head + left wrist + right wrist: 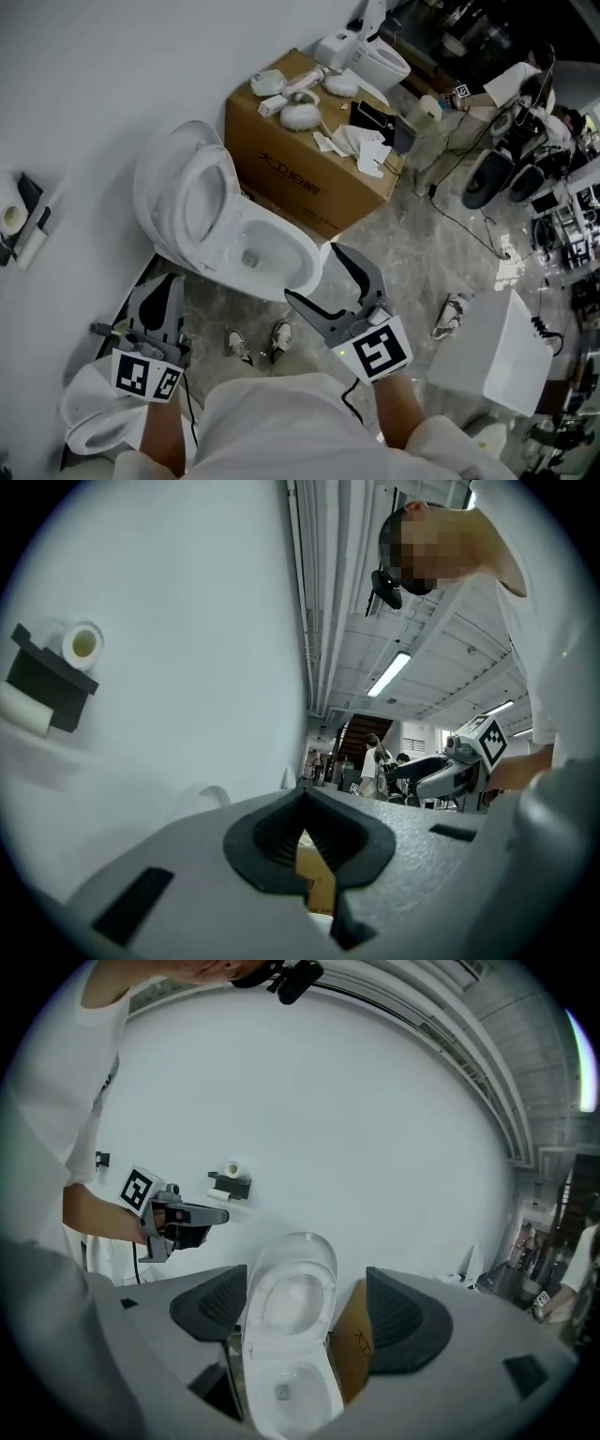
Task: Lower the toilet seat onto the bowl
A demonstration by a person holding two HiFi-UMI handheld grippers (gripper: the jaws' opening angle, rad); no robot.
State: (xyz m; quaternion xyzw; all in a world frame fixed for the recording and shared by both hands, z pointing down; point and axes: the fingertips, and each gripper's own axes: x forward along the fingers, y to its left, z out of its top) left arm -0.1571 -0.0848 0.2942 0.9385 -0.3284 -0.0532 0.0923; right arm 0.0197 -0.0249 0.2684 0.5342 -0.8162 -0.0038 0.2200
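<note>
Head view: the toilet seat [225, 187] is found raised, leaning back against the open lid [150, 183] near the white wall [84, 75]; it is not in contact with the bowl [305, 246], whose rim is left uncovered. 1 cardboard box [300, 169] is set just beside the bowl on its far side, with small white items scattered on top. A paper-roll holder [28, 220] is mounted on the wall to the left. The left gripper [161, 281] is held low beside the bowl's left flank, apart from it; in the left gripper view its 2 jaws are brought together, only a thin slit left between the pads, with nothing clamped. The right gripper [322, 278] is held just in front of the bowl's near rim without touching it; in the right gripper view the jaws are spread wide and empty, and the upright seat and bowl are framed in the gap between them.
</note>
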